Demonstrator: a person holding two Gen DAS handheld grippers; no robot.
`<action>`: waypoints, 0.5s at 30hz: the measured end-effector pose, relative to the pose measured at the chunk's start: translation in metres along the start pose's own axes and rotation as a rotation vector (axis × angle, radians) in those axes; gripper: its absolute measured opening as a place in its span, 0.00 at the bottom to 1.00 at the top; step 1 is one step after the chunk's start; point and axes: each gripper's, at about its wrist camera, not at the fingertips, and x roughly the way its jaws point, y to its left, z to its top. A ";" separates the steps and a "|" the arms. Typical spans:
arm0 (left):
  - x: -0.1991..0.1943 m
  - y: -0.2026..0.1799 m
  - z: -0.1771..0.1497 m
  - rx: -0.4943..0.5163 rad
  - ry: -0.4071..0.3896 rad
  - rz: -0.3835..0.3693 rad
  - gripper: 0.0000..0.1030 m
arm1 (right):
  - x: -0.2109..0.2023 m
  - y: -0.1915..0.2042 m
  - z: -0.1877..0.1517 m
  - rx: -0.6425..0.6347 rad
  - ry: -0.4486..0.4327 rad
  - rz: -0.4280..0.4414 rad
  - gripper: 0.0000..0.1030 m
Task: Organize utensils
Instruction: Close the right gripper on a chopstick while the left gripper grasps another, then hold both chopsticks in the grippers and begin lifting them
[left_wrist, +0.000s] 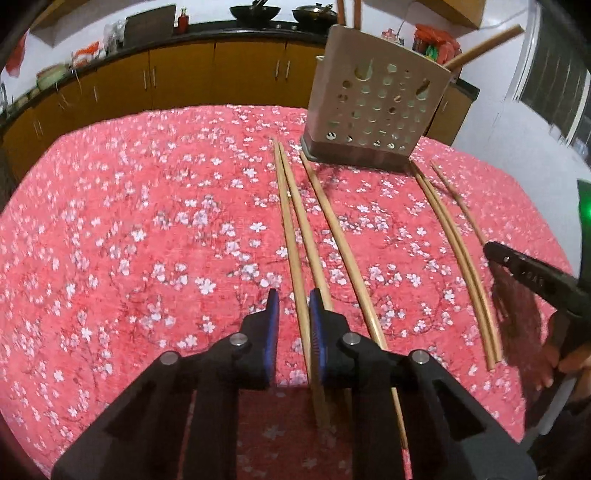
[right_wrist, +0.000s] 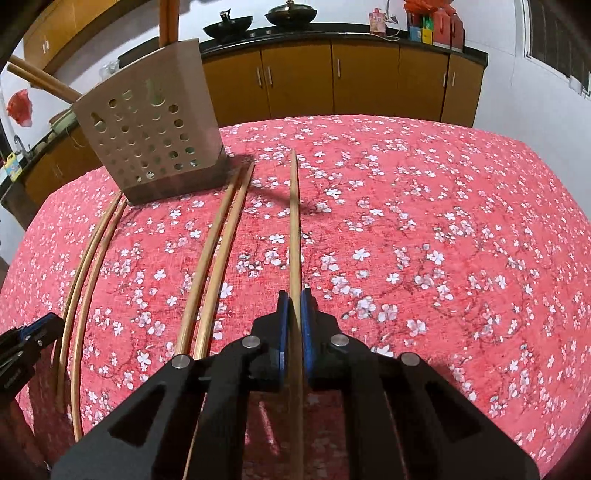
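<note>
Right gripper (right_wrist: 294, 297): my blue pads are closed onto one chopstick (right_wrist: 294, 221), which runs straight forward between them; its far tip ends over the cloth, clear of the holder. Whether it is lifted or lying flat, I cannot tell.
Left gripper (left_wrist: 293, 301): my jaws stand partly open, astride the near end of the left chopstick pair (left_wrist: 295, 236); one stick lies in the gap, its mate passes under the right pad. Nothing clamped.
Near clutter: none between my fingers and the sticks. In the left view the right gripper (left_wrist: 532, 269) pokes in at the right edge; in the right view the left gripper (right_wrist: 26, 343) shows at the left edge.
Loose chopstick count, left view: six on the cloth; a pair at left, a single chopstick (left_wrist: 343, 243) beside it, a second pair (left_wrist: 454, 240) to the right, and the held one farthest right.
Tablecloth (left_wrist: 129, 221): red with white blossoms, covers the whole table.
Utensil holder (left_wrist: 376, 107): one, beige, perforated, upright at the far side of the cloth; the far tips of the middle sticks lie just beside its base. Wooden handles (right_wrist: 168, 22) stick out of its top.
Far background: brown kitchen cabinets (right_wrist: 332, 77), dark counter, two woks (right_wrist: 258, 22).
</note>
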 end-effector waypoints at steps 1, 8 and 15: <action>0.001 -0.001 0.001 0.007 -0.001 0.006 0.17 | -0.004 0.001 -0.001 -0.004 0.000 -0.001 0.08; 0.005 0.002 0.006 0.016 -0.012 0.049 0.08 | -0.008 0.008 -0.007 -0.026 0.012 0.022 0.08; 0.008 0.040 0.021 -0.049 -0.014 0.123 0.08 | -0.007 0.007 -0.008 -0.049 -0.013 0.002 0.08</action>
